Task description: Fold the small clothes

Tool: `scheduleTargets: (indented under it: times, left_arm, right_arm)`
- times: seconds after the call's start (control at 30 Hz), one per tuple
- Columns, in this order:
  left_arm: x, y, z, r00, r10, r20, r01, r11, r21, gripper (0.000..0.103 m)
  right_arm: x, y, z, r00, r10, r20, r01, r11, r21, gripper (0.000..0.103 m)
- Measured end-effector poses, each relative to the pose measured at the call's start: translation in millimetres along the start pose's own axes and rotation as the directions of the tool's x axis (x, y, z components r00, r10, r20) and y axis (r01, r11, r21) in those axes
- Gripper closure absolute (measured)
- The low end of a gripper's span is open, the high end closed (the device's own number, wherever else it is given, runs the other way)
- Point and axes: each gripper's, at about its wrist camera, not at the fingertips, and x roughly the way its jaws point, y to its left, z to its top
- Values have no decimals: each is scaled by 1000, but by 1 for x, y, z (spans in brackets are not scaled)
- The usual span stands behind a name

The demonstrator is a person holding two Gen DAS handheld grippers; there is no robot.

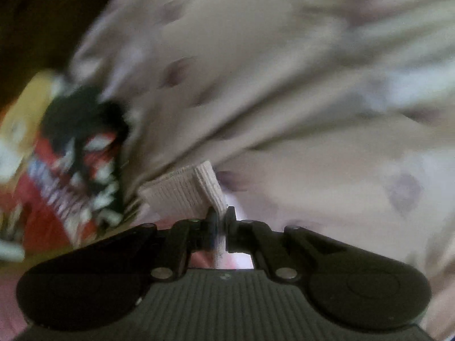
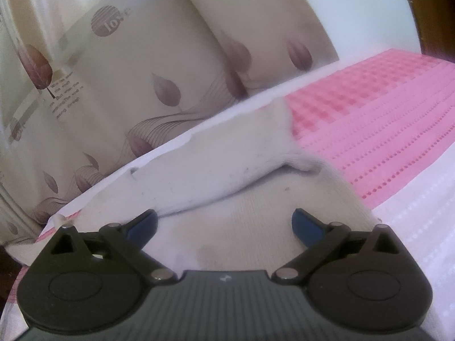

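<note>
**Left clamps the sock cuff, right hangs wide over a sock on the bed**

While the left wrist view smears with motion blur, we can make out our left gripper [image 1: 221, 221] pinched tight on the ribbed cuff of a white sock [image 1: 187, 190], the fabric squeezed between the two fingers and folding up just ahead of them. Beyond it hangs a pale curtain [image 1: 256, 71] with purple leaf prints, filling most of the frame. Off to the left side sits a red, black and yellow printed item [image 1: 71, 170], too blurred for us to name.

Over to the right wrist view, and it's sharp. Our right gripper [image 2: 224, 224] stands wide apart, blue pads showing, nothing between them. Directly under and ahead of it lies a white sock laid flat [image 2: 236, 153] on the bed, close to the bed's far edge. That bed wears a pink and white waffle blanket [image 2: 384, 119], the pink band running to the right of the sock, white along the near right. Behind the far edge hangs the same leaf-print curtain, with "love" printed on it.
</note>
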Motion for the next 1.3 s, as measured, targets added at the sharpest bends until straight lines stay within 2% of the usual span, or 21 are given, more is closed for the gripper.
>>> scheduleTargets:
  times: [0.1,0.23,0.4,0.57,0.67,0.83,1.03,1.13,1.2,1.23,1.27,1.3]
  left_arm:
    - [-22,-64,-10,997,-78,12,76,994,82,99]
    - [-43,-154,-39,985,-170,1,166,967,195,99]
    - [-46,-249,-102,962,-255,-97,272,918,288,99]
    - [-32,-322,-191,917,-310,-251,382,862,332,99]
    - [-16,-353,-251,886,-308,-347,427,832,353,99]
    - [22,-377,-349,831,-263,-490,467,809,357,99]
    - [59,-379,-452,771,-191,-607,506,763,402,99]
    - [77,-375,-486,732,-165,-661,533,743,405,99]
    - [88,-370,-500,689,-178,-702,570,731,375,95]
    - [92,-367,-503,667,-186,-721,585,730,354,85]
    - [89,-361,-503,654,-193,-732,592,732,337,63]
    - [86,-355,-499,647,-211,-733,598,736,316,51]
  right_arm:
    - [-2,-2,0,1000,13,6,-13,1000,11,1]
    - [-4,-5,0,999,37,14,-37,999,26,1]
    - [-7,-4,0,997,70,25,-70,997,21,1]
    - [-11,-6,0,993,107,42,-109,993,35,1]
    - [-11,-10,1,991,129,42,-131,990,54,1]
    - [-14,-19,3,985,165,47,-169,981,99,1]
    - [-14,-32,5,977,206,54,-213,962,170,1]
    - [-14,-38,5,972,227,66,-236,951,199,1]
    - [-15,-41,5,968,238,74,-248,945,213,1]
    - [-15,-43,5,967,243,79,-255,942,218,1]
    - [-16,-44,5,965,249,83,-261,939,222,1]
    - [-16,-45,5,963,254,85,-267,937,226,1]
